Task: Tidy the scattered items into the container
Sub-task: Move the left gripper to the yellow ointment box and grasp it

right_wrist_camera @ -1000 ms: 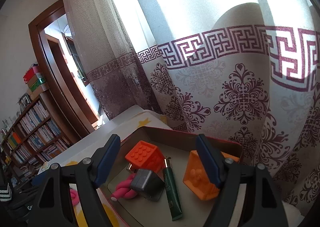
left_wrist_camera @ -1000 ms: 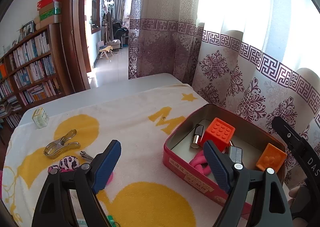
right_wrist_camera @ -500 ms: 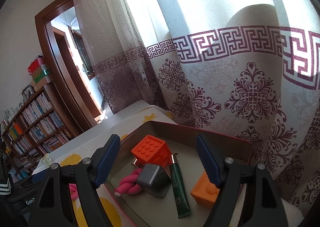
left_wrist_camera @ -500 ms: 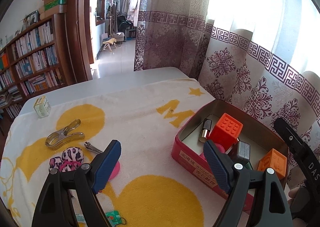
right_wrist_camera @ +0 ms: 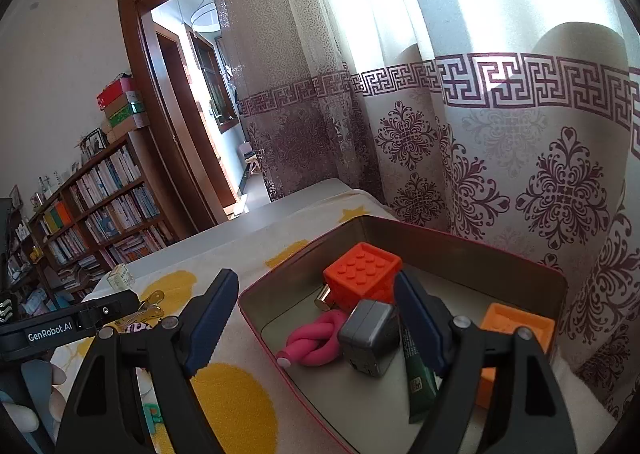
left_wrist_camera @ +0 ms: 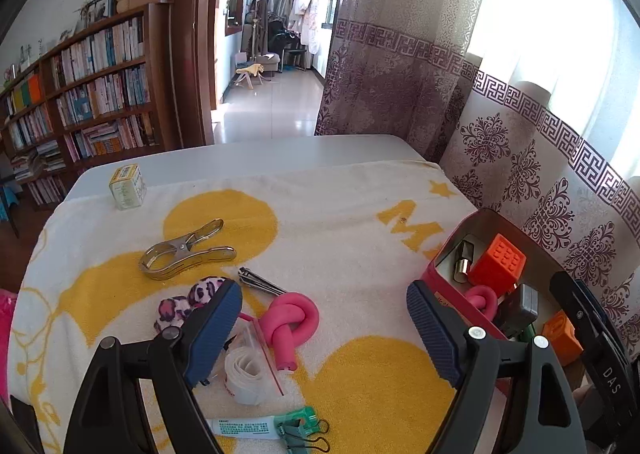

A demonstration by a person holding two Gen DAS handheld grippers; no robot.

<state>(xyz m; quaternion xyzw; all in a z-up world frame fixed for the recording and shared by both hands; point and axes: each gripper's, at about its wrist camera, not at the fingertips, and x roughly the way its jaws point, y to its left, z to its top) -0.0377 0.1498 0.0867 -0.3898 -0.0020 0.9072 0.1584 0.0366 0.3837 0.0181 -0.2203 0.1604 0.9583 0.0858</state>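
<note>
The red tin holds an orange studded brick, a grey cube, a pink knotted rope, a green tube and an orange block. My right gripper hovers open over the tin's near left part, holding nothing. My left gripper is open above the cloth, left of the tin. Below its jaws lies a second pink knotted rope, untouched. Around it lie a bagged white roll, a leopard-print piece, a nail clipper and a metal clamp.
A green binder clip and a labelled strip lie near the cloth's front edge. A small box stands at the far left. Patterned curtains hang close behind the tin. A gloved hand holds the left gripper.
The left gripper has swung left, away from the tin, bringing the pink rope, bagged roll and binder clip into view. The right gripper shifted and rolled a little over the tin. Both stay open.
</note>
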